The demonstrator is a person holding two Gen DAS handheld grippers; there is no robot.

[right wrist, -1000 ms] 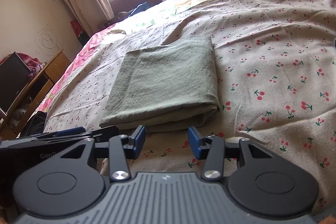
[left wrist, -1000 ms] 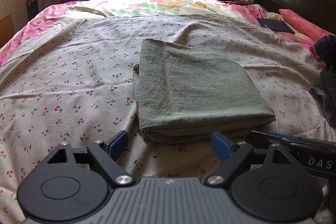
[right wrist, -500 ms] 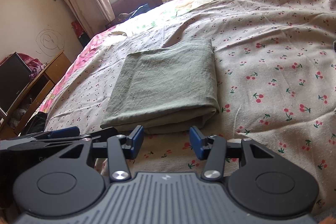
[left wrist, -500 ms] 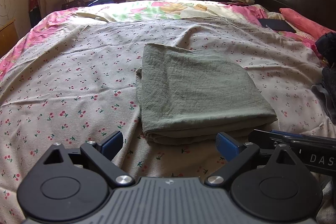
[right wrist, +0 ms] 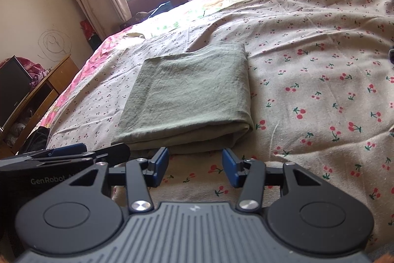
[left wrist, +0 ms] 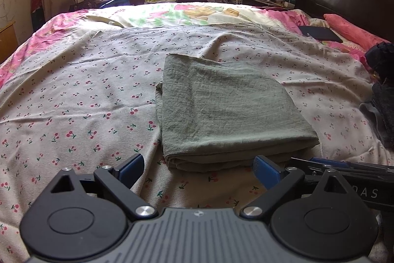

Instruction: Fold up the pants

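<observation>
I see the green pants (left wrist: pixel 221 110) lying folded in a neat rectangle mid-bed (left wrist: pixel 73 90); folding looks done. My left gripper (left wrist: pixel 198 168) and right gripper (right wrist: pixel 195 165) hover spread, empty, near the bed's front edge.

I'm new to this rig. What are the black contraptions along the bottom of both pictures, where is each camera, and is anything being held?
Each picture comes from a camera on a hand-held two-finger gripper, looking forward along its blue-padded fingers. One view shows the left gripper, the other the right gripper; each also glimpses the other at its edge. Both are open and hold nothing. Ahead, the green pants lie folded into a neat rectangle on the cherry-print bedsheet. Dark clothes sit at the right edge.
</observation>
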